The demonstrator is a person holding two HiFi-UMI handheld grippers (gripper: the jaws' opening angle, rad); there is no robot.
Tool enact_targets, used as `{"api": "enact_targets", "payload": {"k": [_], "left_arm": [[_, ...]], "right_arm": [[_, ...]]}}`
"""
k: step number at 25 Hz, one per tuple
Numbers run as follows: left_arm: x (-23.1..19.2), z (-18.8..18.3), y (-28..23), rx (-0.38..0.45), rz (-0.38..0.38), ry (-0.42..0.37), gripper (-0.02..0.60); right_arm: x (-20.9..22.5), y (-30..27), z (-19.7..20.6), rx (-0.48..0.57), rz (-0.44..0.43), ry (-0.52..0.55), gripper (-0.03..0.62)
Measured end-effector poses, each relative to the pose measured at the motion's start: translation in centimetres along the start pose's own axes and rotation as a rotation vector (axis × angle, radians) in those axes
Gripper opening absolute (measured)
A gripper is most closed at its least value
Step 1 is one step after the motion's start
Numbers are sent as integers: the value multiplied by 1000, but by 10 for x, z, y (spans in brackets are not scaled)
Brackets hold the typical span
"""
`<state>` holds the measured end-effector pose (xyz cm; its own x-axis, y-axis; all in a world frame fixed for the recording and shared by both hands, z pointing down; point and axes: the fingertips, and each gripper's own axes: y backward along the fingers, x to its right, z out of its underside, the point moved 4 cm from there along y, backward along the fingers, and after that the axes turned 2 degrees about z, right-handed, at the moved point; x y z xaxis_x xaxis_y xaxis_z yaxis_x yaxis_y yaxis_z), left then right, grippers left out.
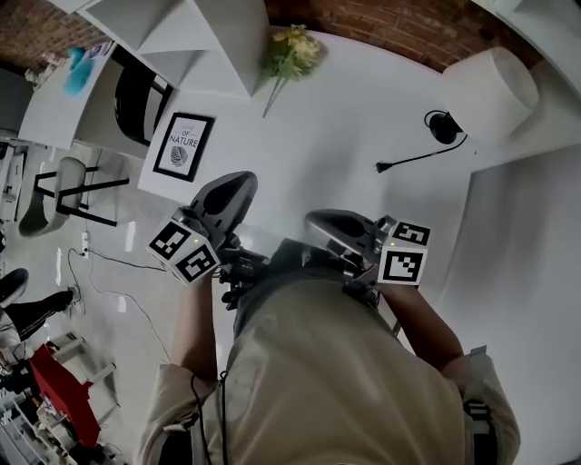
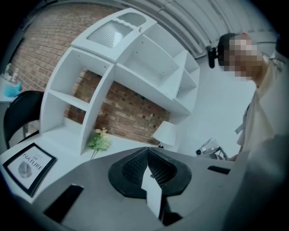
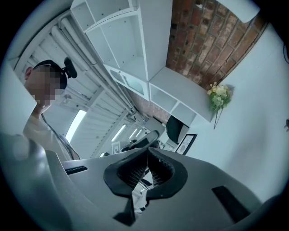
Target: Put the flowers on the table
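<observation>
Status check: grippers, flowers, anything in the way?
Left gripper shut, empty; right gripper shut, empty. Yellow-green flower bunch on white table, beside white shelf. Nothing blocking it.

The flowers (image 1: 292,53) are a small bunch: pale cream and yellowish blossoms packed among green leaves, with one thin bare stem below them. They lie loose on the white desk (image 1: 345,127), at its far edge where the top meets the brick wall (image 1: 408,27), roughly midway along that edge. The blossom end is turned toward the far edge. The stem runs back toward the near edge, slanting a little to the left in the head view. The bunch sits just beside the right end of the white shelves (image 1: 209,45) (whether it touches them cannot be told). The desk top around the stem is plain white.
</observation>
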<state>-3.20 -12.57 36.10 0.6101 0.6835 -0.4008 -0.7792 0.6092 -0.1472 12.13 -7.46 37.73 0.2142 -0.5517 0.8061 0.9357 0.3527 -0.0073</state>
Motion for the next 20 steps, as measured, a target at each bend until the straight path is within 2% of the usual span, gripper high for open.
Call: {"api": "enact_targets", "payload": {"k": [2, 7, 13, 16, 20], "left_arm": [[2, 11, 5, -16, -52, 19, 11], [11, 20, 18, -15, -23, 25, 11], [-4, 23, 44, -27, -56, 13, 11], [-10, 23, 58, -24, -34, 17, 11], [-13, 18, 76, -26, 47, 11, 11]], "right_arm": [[-6, -7, 7, -28, -16, 4, 23], [-9, -18, 18, -79, -12, 6, 23], [-14, -38, 35, -119, 14, -8, 23], [-17, -52, 45, -122, 25, -21, 23], [-26, -78, 56, -123, 40, -9, 23]]}}
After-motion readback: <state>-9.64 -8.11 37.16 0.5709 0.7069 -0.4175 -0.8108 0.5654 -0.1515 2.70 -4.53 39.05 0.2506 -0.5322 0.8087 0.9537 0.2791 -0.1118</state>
